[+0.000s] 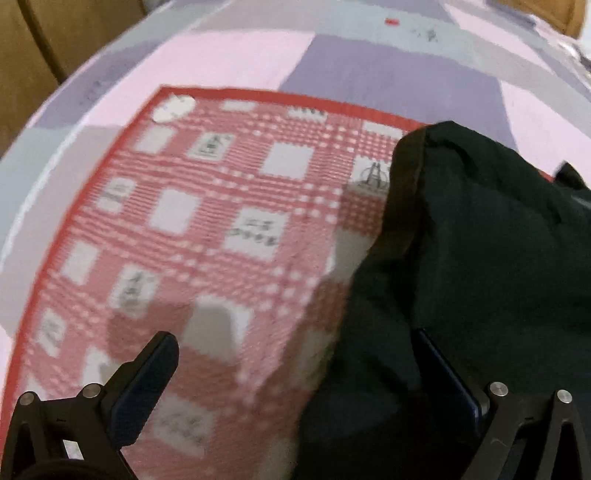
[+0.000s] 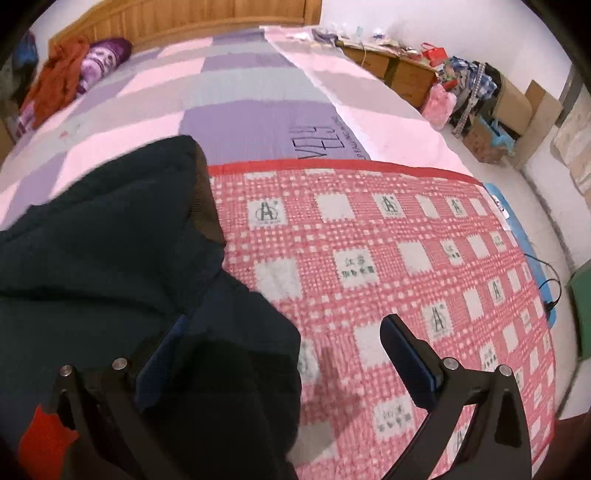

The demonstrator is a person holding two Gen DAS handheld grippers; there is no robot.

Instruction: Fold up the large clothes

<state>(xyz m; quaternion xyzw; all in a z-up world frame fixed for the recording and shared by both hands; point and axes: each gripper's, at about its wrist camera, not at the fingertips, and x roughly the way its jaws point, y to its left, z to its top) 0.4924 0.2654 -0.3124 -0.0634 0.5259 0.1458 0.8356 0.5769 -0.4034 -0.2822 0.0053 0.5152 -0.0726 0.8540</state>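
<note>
Left wrist view first: the left claw (image 1: 295, 373) is spread wide, one finger over the red checked blanket (image 1: 207, 221), the other against the edge of the dark garment (image 1: 472, 251). Nothing is pinched between the fingers. The garment sits bunched on the right of this view, lying on the blanket, which is spread over the pink and purple bedsheet (image 1: 229, 55). Picture's blurry, so finer detail is hard to read.

Right wrist view: the right claw (image 2: 280, 347) is also wide, its left finger half buried in a fold of the dark garment (image 2: 110, 240), its right finger over bare blanket (image 2: 406, 258), gripping nothing. The bed (image 2: 236, 81) runs back to a wooden headboard (image 2: 184, 14).

Looks like the step is getting hold of the bundle to spread it flat. Next each claw probably needs to close on an edge or corner.
</note>
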